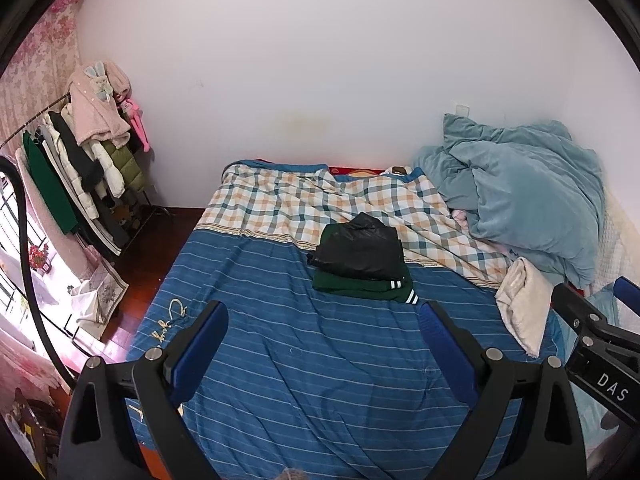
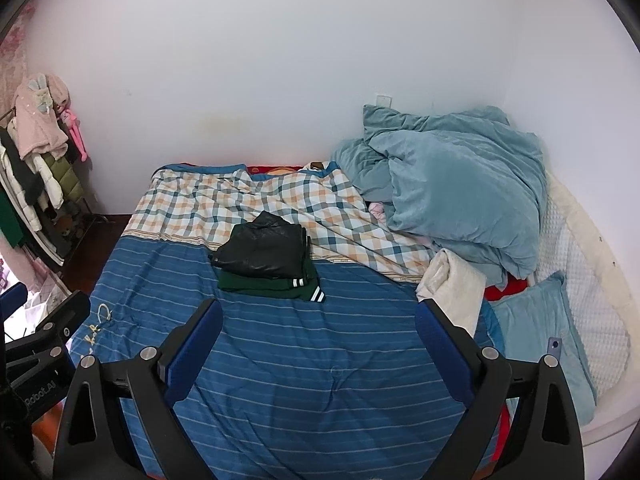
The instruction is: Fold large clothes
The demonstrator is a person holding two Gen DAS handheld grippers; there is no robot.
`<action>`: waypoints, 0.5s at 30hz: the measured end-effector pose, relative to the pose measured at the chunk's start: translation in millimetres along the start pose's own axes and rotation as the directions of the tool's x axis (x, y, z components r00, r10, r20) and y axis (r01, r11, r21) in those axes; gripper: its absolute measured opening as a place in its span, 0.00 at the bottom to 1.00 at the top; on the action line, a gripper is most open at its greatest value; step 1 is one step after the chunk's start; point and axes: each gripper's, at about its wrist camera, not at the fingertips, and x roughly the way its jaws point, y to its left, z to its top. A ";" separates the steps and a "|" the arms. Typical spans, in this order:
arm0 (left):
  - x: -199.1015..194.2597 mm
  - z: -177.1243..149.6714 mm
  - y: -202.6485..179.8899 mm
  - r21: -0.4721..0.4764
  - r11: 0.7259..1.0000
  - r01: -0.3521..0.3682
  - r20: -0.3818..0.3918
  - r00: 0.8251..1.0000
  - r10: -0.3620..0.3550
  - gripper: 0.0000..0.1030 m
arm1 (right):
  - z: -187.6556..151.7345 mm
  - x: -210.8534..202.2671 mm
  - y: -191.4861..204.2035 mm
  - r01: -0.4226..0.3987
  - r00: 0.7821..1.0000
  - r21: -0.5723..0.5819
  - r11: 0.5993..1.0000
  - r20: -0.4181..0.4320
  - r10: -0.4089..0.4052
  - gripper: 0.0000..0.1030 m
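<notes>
A folded black jacket (image 1: 360, 250) lies on top of a folded dark green garment (image 1: 360, 286) with white-striped cuffs, stacked in the middle of the bed (image 1: 280, 352). In the right wrist view the same black jacket (image 2: 262, 254) and green garment (image 2: 264, 285) sit ahead and left of centre. My left gripper (image 1: 324, 322) hovers open above the blue striped cover, short of the stack, holding nothing. My right gripper (image 2: 318, 318) is also open and empty, just in front of the stack. Each gripper shows at the edge of the other's view.
A crumpled light blue duvet (image 2: 452, 184) is heaped at the bed's far right, with a folded cream towel (image 2: 452, 288) and a blue pillow (image 2: 536, 332) beside it. A clothes rack (image 1: 80, 172) with hanging coats stands on the left by the wall.
</notes>
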 end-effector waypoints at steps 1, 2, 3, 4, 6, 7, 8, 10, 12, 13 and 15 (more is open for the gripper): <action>0.1 0.0 -0.4 0.000 1.000 0.000 0.000 1.000 0.000 0.95 | 0.2 -0.8 -0.2 -0.002 1.000 0.000 1.000 0.000 0.002 0.95; 0.0 0.0 -0.4 0.001 1.000 -0.003 0.002 1.000 0.003 0.95 | 0.7 -2.0 0.1 -0.003 1.000 -0.001 1.000 0.000 0.003 0.95; -1.0 -0.3 -1.1 0.003 1.000 -0.004 0.004 1.000 0.004 0.95 | 1.0 -3.8 -0.4 -0.002 1.000 -0.001 1.000 0.004 0.002 0.95; -1.7 -0.3 -1.4 0.002 1.000 -0.003 0.005 1.000 0.003 0.95 | 0.3 -3.4 0.6 0.001 1.000 0.000 1.000 0.006 -0.001 0.95; -2.5 0.2 -2.6 0.005 1.000 -0.007 0.012 1.000 0.006 0.95 | 1.7 -3.4 0.1 -0.003 1.000 0.002 1.000 0.006 0.003 0.95; -2.9 0.7 -3.0 0.007 1.000 -0.009 0.014 1.000 0.008 0.95 | 2.2 -3.7 0.8 -0.002 1.000 0.002 1.000 0.007 0.002 0.95; -3.4 1.0 -3.8 0.006 1.000 -0.008 0.017 1.000 0.007 0.95 | 2.5 -4.0 1.8 -0.001 1.000 0.002 1.000 0.009 0.001 0.95; -4.1 1.3 -4.7 0.006 1.000 -0.010 0.020 1.000 0.010 0.95 | 3.5 -4.9 2.5 -0.002 1.000 0.003 1.000 0.012 0.002 0.95; -4.5 1.9 -4.7 0.005 1.000 -0.008 0.022 1.000 0.008 0.95 | 4.2 -5.0 4.6 -0.003 1.000 0.004 1.000 0.014 0.003 0.95; -4.5 1.8 -3.8 0.004 1.000 -0.008 0.022 1.000 0.008 0.95 | 3.9 -4.9 4.7 -0.003 1.000 0.003 1.000 0.014 0.003 0.95; -4.8 2.0 -3.6 0.005 1.000 -0.006 0.023 1.000 0.006 0.95 | 4.0 -5.1 5.1 -0.002 1.000 0.004 1.000 0.015 0.002 0.95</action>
